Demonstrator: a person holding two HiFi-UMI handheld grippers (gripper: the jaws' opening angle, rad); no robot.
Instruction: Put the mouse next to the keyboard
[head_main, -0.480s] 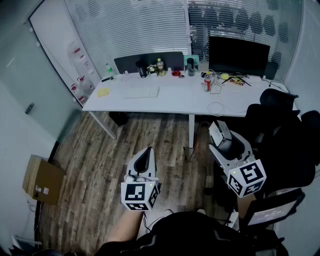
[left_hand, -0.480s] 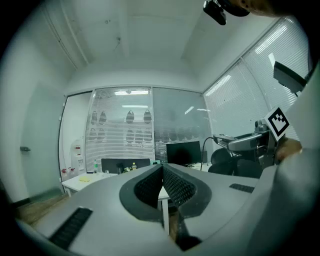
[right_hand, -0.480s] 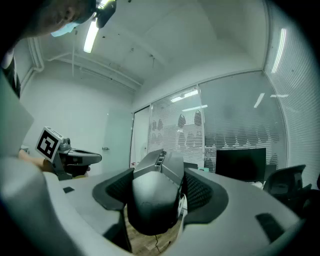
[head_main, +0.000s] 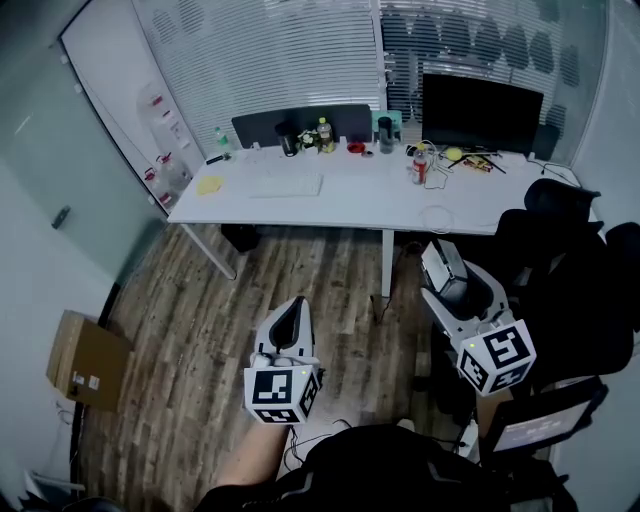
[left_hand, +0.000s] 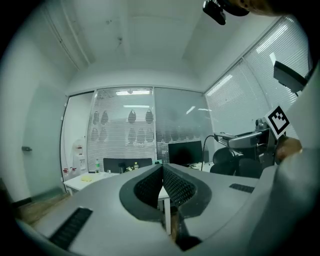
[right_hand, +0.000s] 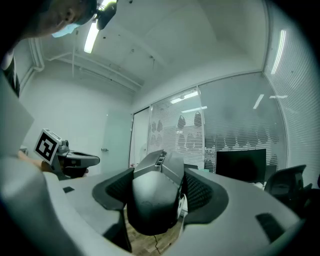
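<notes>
Mouse (right_hand: 152, 200) clamped in right hand-held gripper (head_main: 450, 278), pointing toward desk (head_main: 360, 200), above floor (head_main: 200, 330)

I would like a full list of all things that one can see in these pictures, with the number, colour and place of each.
desk: one, white, far side of the room
keyboard: one, white, left part of the desk
monitor: one, black, right rear of the desk
can: one, red, on the desk near the monitor
cardboard box: one, brown, on the floor at left
office chairs: at least two, black, at right
mouse: one, dark grey, in the right hand-held gripper
left hand-held gripper: one, grey, jaws together, empty
right hand-held gripper: one, grey, closed on the mouse
</notes>
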